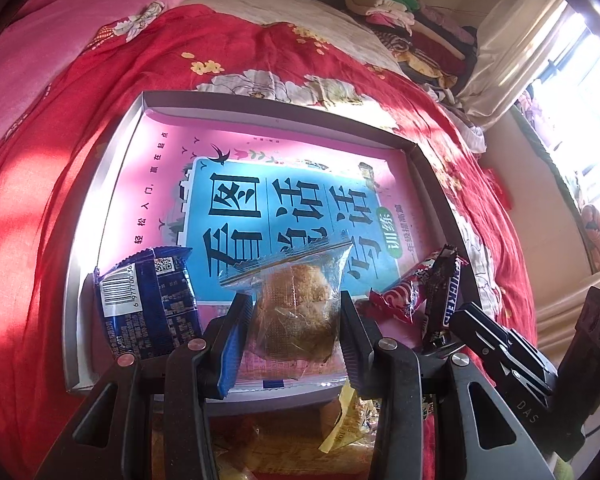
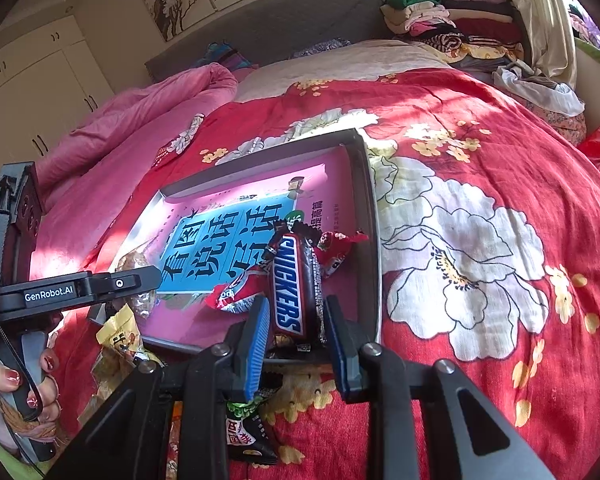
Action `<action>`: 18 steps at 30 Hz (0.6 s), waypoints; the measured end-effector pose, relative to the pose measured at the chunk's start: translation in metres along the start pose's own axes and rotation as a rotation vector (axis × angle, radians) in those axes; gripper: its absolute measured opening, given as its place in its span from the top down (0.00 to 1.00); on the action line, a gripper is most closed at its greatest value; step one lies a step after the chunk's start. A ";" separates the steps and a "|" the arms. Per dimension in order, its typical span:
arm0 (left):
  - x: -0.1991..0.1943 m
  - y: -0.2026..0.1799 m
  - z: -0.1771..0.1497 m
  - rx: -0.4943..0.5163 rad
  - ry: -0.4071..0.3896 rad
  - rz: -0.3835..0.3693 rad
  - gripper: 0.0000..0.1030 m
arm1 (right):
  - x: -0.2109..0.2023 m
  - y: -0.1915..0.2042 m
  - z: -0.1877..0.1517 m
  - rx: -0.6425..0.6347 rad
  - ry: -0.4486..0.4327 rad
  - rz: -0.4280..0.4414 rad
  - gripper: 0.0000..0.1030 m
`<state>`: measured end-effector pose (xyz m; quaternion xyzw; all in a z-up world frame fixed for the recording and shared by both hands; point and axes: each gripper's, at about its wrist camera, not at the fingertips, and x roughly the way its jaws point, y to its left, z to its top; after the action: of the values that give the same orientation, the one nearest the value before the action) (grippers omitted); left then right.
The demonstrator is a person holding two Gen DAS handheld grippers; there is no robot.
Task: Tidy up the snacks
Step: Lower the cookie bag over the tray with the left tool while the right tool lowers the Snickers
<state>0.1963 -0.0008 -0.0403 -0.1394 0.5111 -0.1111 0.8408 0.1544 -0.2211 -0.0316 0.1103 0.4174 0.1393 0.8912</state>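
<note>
A shallow grey box lies on the red flowered bedspread, with a pink and blue book flat inside it. My left gripper is shut on a clear-wrapped brown pastry, held over the box's near edge. A dark blue snack packet stands just left of it. My right gripper is shut on a Snickers bar at the box's near right corner. Red-wrapped candies lie beside and behind the bar. One finger of the left gripper shows in the right wrist view.
A yellow snack packet and a black packet lie on the bedspread in front of the box. A pink quilt is bunched at the left. Folded clothes are piled by the headboard. A hand grips the left handle.
</note>
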 end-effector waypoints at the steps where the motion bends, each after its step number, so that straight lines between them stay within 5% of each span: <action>1: 0.002 -0.001 -0.001 0.003 0.005 0.003 0.58 | -0.001 0.000 0.000 0.001 -0.001 0.001 0.72; 18: 0.016 -0.007 -0.005 0.052 0.051 0.053 0.57 | -0.006 0.017 -0.009 -0.049 -0.013 0.029 0.72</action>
<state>0.1993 -0.0135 -0.0535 -0.1011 0.5327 -0.1055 0.8336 0.1414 -0.2067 -0.0275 0.0954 0.4063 0.1619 0.8942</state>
